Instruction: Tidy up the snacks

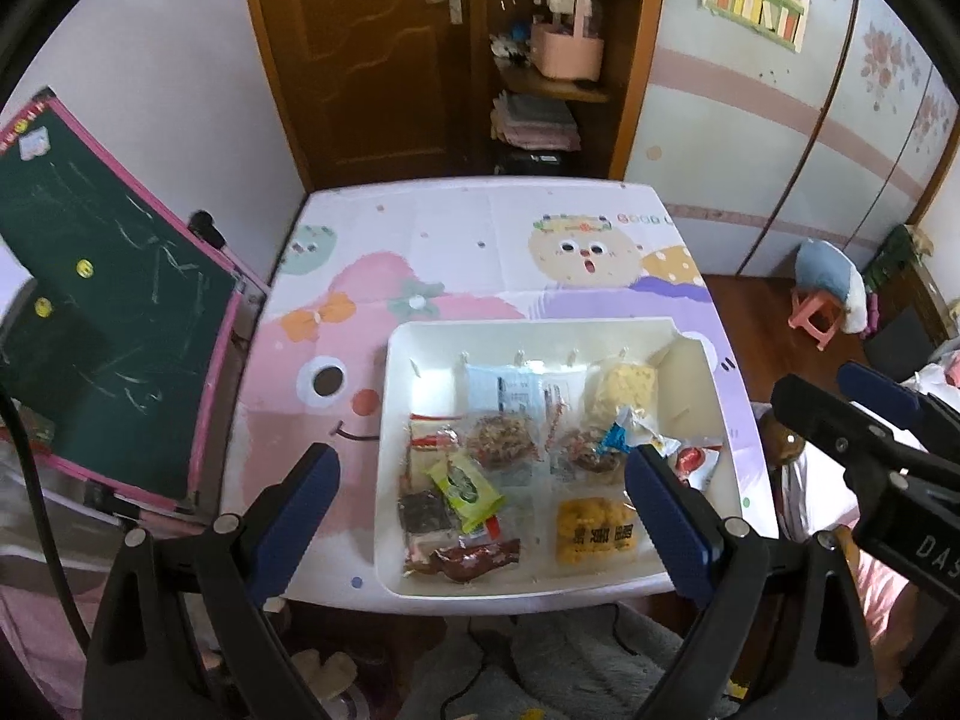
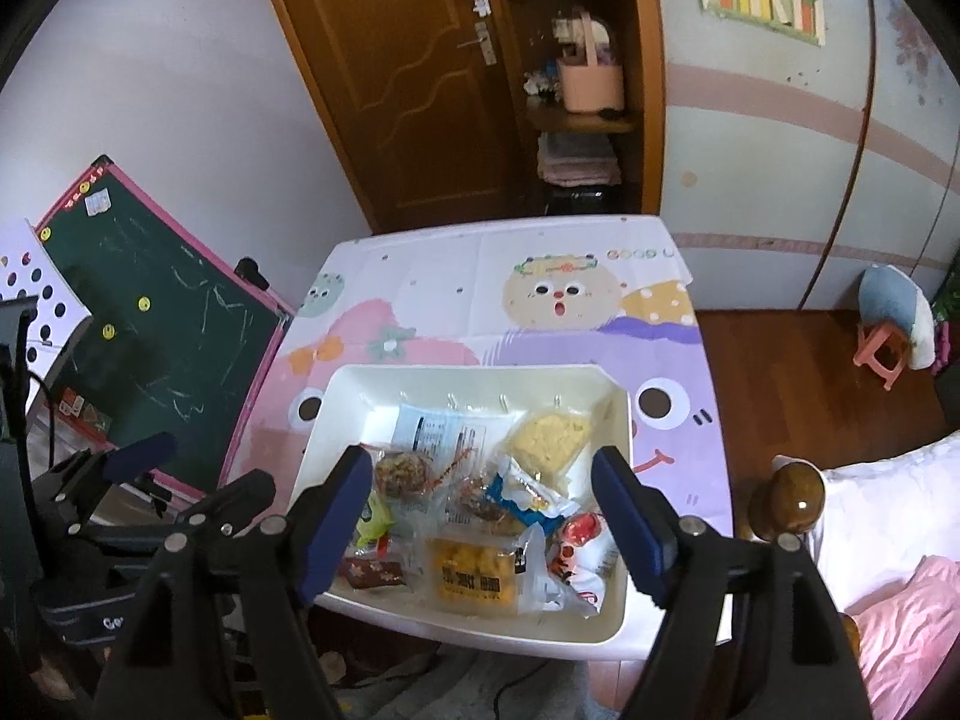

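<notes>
A white rectangular plastic bin sits at the near edge of a small table covered with a pastel cartoon-print cloth, and the wrapped snacks lie loose inside it: a yellow square packet of puffed pieces at 6 o'clock, a green-and-yellow wrapper at 9 o'clock, a pale yellow crumbly block at 1 o'clock. The left gripper, its blue-padded jaws spread wide, hangs empty above the bin. The right gripper is likewise wide apart and grips nothing, above the bin.
</notes>
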{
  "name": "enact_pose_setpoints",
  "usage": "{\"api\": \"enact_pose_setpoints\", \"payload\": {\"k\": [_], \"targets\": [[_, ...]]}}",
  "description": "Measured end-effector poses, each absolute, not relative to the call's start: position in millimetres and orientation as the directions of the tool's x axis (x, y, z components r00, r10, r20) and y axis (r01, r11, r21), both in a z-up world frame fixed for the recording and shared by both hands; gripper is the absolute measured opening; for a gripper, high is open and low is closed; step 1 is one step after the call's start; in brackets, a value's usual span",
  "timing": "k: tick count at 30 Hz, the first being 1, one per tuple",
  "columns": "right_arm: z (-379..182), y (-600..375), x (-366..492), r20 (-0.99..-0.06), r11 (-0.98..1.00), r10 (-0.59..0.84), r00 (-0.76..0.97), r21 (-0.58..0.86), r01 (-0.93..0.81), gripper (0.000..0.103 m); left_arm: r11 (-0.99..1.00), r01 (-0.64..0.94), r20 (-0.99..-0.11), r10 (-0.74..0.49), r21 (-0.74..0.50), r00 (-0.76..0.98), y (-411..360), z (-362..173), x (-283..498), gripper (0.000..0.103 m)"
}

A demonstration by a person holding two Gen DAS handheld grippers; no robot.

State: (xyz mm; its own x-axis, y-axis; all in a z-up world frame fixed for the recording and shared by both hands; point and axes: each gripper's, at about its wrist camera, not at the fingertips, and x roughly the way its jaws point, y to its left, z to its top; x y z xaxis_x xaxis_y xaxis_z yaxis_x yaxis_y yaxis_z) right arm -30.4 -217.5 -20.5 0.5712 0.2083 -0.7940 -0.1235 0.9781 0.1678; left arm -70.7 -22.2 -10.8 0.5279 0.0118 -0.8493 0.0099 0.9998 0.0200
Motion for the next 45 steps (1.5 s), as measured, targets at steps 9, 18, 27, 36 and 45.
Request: {"api": "enact_pose_setpoints", "payload": {"k": [9,18,27,36,45], "targets": [[-1,-209,-38,-0.766,0.982,0.187,0.615,0.145,-0.118,0.077,0.999,0.004,-0.819,0.032,0.041,0.573,-22,10,-77,0.095],[-1,-211,-40,-0.765,0.983,0.182,0.618,0.157,-0.095,0.077,0.999,0.001,-0.817,0.035,0.044,0.575,-21,12,-78,0.095],[-4,-210,-41,-0.771,0.982,0.187,0.609,0.163,-0.096,0.077,0.999,-0.023,-0.823,0.041,0.033,0.566,-12,13,-81,0.095],[-3,-208,-42,-0.768,0.982,0.190,0.612,0.159,-0.105,0.077,0.999,-0.031,-0.819,0.040,0.027,0.572,-10,15,-83,0.095],[-3,-208,-43,-0.768,0.982,0.189,0.612,0.158,-0.105,0.077,0.999,-0.026,-0.818,0.037,0.026,0.574,-9,16,-84,0.095]]}}
